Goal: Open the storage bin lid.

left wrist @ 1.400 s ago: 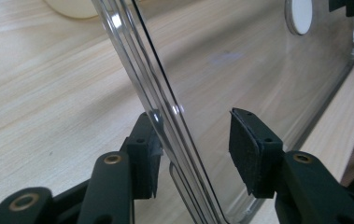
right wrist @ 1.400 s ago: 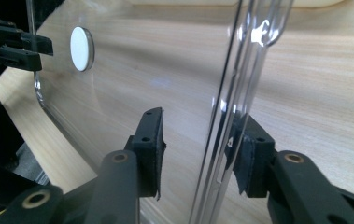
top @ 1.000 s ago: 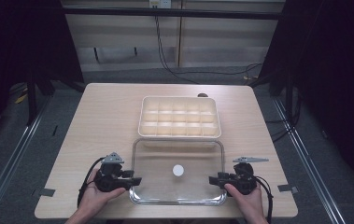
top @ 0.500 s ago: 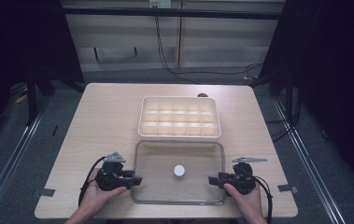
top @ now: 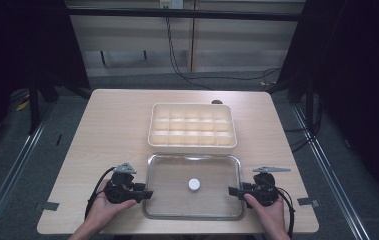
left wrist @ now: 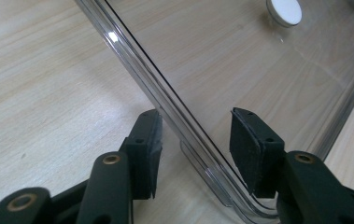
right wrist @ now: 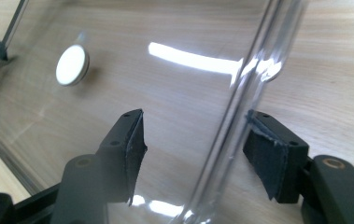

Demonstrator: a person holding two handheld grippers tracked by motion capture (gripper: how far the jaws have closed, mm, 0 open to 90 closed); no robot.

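A clear plastic lid (top: 194,187), rectangular with rounded corners and a raised rim, lies flat on the pale wood-grain table (top: 112,125) at its near edge, a small white round knob (top: 194,184) at its centre. Just beyond it, almost touching its far rim, sits a cream plastic organiser box (top: 192,127), its inside split into a grid of small square compartments.

The left gripper (top: 147,194), black and held in the person's left hand (top: 102,212), meets the lid's left rim. In the left gripper view its jaws stand apart on either side of the glossy rim (left wrist: 165,100), one dark rubber pad (left wrist: 152,149) outside on the bare wood, the other over the transparent panel; a gap shows on both sides, so nothing is clamped.

The right gripper (top: 233,190), in the person's right hand (top: 267,210), faces the opposite rim. Its jaws have just been opening, and in the right gripper view the rim (right wrist: 244,107) runs as a shiny tube-like edge between the two matte, slightly frayed pads (right wrist: 135,149), clear of both.

Dark cables (top: 197,75) trail across the grey floor behind the table.
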